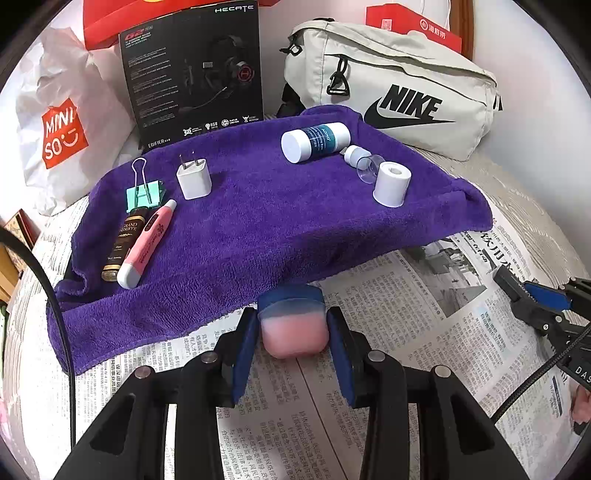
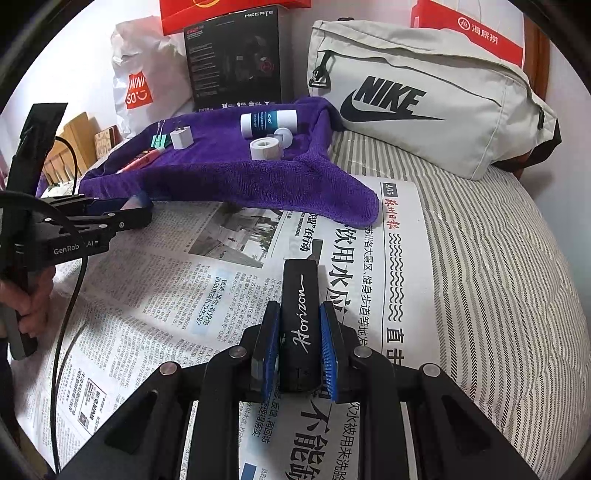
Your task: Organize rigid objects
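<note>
My left gripper (image 1: 291,320) is shut on a small pink jar with a blue lid (image 1: 293,334), held over the newspaper at the near edge of the purple towel (image 1: 258,221). On the towel's left lie a green binder clip (image 1: 144,192), a white charger plug (image 1: 194,179), a brown bottle (image 1: 122,243) and a pink pen-shaped tube (image 1: 147,243). On its right lie a white and teal bottle (image 1: 316,142), a small clear-capped vial (image 1: 364,162) and a white tape roll (image 1: 391,182). My right gripper (image 2: 300,311) is shut on a black "Horizon" case (image 2: 300,288) above the newspaper.
Newspaper (image 2: 184,295) covers a striped bedspread (image 2: 480,277). Behind the towel stand a black headset box (image 1: 192,70), a white Miniso bag (image 1: 62,129), a grey Nike bag (image 1: 399,96) and red boxes (image 2: 469,29). A hand (image 2: 35,306) holds the left gripper's handle; a black cable hangs there.
</note>
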{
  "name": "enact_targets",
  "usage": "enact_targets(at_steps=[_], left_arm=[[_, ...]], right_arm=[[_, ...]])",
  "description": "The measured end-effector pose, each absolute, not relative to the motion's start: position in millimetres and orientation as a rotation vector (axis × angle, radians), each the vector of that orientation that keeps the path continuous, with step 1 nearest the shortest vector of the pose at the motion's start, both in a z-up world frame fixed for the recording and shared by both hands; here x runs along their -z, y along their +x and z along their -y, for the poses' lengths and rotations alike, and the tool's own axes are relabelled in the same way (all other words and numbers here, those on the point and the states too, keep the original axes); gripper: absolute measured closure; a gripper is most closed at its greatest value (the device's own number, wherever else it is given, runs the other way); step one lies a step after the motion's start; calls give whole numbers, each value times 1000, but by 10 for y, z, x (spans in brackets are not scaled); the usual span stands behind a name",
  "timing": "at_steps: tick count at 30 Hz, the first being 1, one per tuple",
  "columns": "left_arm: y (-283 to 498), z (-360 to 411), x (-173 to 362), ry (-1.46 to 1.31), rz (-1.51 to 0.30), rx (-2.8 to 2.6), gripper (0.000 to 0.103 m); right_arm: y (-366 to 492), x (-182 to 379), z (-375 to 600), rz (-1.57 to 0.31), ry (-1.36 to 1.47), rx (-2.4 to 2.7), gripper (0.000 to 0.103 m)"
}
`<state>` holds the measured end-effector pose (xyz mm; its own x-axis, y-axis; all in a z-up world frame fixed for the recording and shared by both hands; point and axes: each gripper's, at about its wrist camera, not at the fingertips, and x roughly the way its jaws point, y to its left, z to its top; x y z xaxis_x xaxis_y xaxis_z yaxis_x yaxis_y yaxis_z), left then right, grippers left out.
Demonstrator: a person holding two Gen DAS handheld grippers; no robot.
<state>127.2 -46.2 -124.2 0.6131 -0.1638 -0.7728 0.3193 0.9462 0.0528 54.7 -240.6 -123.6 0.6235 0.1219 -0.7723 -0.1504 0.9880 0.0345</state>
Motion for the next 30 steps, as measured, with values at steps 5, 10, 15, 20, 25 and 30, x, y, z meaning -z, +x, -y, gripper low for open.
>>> enact_targets(at_steps=[5,10,15,20,25,30], left_arm=[[1279,441,1242,186,-869,284,66],[1279,444,1241,183,-872,285,66],[1277,448,1243,182,-872,285,66],[1276,460,1249,187,-872,283,65],[1289,437,1255,179,-875,266,58],[1284,452,1256,181,-874,265,58]], right_arm=[[542,1237,2356,-881,-72,-139,81],[543,1237,2351,-881,-76,-138,81],[543,1236,2345,-881,-81,-137,81],[539,1235,2329,-879,-94,-131,81],[538,1234,2326,-879,-93,-132,81],[543,1234,2325,-879,-97,-130,81]])
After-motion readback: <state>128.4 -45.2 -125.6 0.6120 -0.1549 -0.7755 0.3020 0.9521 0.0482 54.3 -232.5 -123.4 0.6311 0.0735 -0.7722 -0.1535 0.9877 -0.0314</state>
